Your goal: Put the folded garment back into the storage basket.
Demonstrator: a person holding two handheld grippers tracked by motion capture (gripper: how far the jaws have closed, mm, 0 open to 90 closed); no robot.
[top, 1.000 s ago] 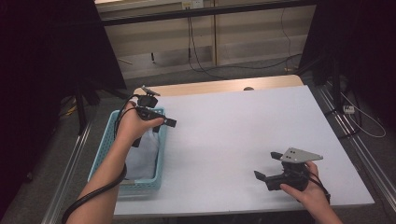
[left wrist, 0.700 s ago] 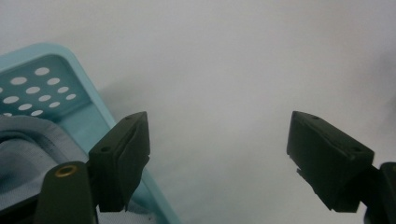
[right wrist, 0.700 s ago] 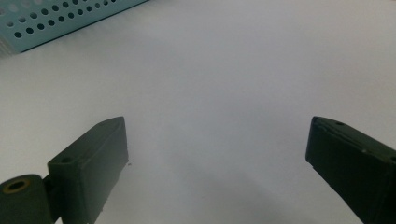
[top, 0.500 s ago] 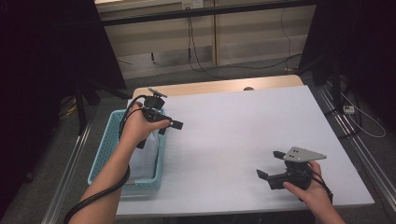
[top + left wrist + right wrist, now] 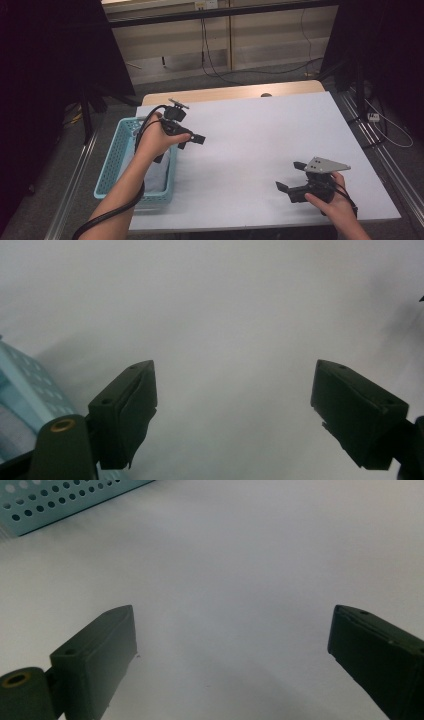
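My left gripper (image 5: 192,140) hovers over the left part of the white table (image 5: 250,135), just right of a teal perforated basket (image 5: 112,160). Its jaws have just been opening further, and in the left gripper view the left gripper (image 5: 234,377) stands open with nothing but bare tabletop between the jaws. A pale cloth (image 5: 156,176) lies in the basket. My right gripper (image 5: 289,176) rests low near the table's front right, a grey three-cornered plate on top. In the right gripper view the right gripper (image 5: 232,627) is open and holds nothing.
The basket's corner (image 5: 20,375) shows at the left gripper view's left edge, and its wall (image 5: 60,500) at the top left of the right gripper view. A wooden strip (image 5: 225,94) borders the table's far edge. Metal rails and cables run along the floor on both sides.
My left hand has carried its gripper to the right, from above the basket out over the table. The right gripper has stayed where it was.
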